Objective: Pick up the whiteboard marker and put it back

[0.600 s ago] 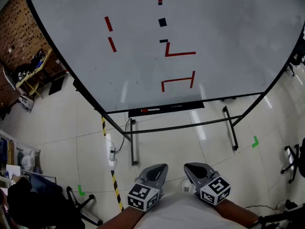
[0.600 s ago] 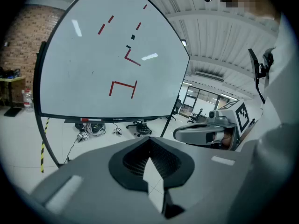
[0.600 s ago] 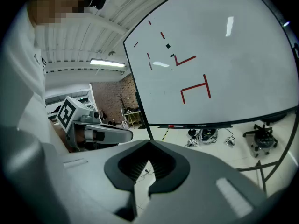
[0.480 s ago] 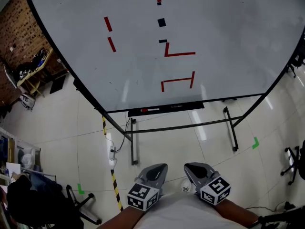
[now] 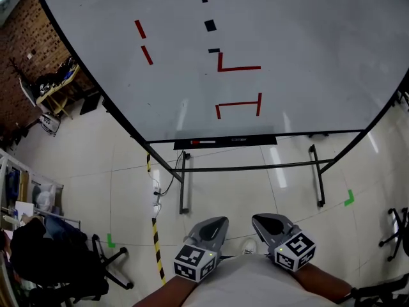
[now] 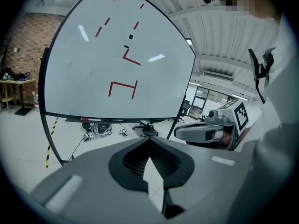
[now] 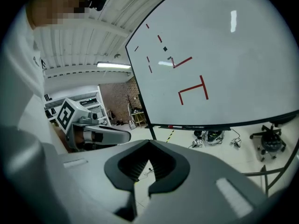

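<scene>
The whiteboard marker (image 5: 201, 142), red and white, lies on the black tray (image 5: 255, 139) under the whiteboard (image 5: 294, 56), which bears red strokes. It shows small in the left gripper view (image 6: 89, 120) and the right gripper view (image 7: 175, 126). My left gripper (image 5: 217, 221) and right gripper (image 5: 257, 218) are held side by side close to my body, well back from the board and low over the floor. Both are shut and hold nothing. From the left gripper's (image 6: 149, 141) own camera the right one (image 6: 205, 133) appears alongside. From the right gripper's (image 7: 149, 143) own camera the left one (image 7: 100, 136) appears alongside.
The board's stand legs (image 5: 184, 190) (image 5: 317, 178) reach toward me on the tiled floor. A yellow-black tape line (image 5: 155, 235) and a power strip with cable (image 5: 156, 194) lie at the left. An office chair (image 5: 57, 267) and shelves stand at the lower left. A desk (image 5: 57, 85) sits by the brick wall.
The head view has shifted a little: the board and tray sit slightly higher and the floor shows more to the left. Both grippers stay shut, close to my body.
</scene>
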Tool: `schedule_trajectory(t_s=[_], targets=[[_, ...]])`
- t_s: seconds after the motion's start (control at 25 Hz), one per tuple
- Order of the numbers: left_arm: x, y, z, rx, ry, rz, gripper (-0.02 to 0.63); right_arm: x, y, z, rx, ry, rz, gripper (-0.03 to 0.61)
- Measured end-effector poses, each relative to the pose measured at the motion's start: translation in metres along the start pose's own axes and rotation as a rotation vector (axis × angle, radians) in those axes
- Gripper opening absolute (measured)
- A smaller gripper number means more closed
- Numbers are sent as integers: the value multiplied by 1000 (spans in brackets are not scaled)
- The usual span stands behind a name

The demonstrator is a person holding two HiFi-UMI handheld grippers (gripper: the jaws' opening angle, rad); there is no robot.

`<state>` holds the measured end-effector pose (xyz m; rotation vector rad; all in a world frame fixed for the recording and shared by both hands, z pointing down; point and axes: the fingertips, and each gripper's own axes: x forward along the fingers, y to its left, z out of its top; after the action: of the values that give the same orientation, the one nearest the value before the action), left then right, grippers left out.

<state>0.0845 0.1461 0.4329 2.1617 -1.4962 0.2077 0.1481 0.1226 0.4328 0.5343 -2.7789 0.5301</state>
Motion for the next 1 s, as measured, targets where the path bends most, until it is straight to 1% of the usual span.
schedule_trajectory(t_s=[0.24, 0.4, 0.52, 0.68, 0.84, 1.0], targets=[[8, -13, -2, 14, 2, 50, 17, -5, -14, -1, 9, 4, 44, 2], [9, -2, -3, -4, 9, 81, 17, 4, -16, -4, 19, 22, 72, 2], [14, 10, -2, -12, 11, 83, 17, 16, -21, -2, 20, 30, 71, 2], [25, 38, 11, -6, 10, 72, 17, 39, -31, 9, 14, 26, 43, 2], [35, 79, 35, 20, 1, 60, 17, 71, -41, 21, 25, 27, 6, 2], [45, 119, 61, 45, -3, 15, 17, 108, -46, 41, 20, 19, -39, 2]])
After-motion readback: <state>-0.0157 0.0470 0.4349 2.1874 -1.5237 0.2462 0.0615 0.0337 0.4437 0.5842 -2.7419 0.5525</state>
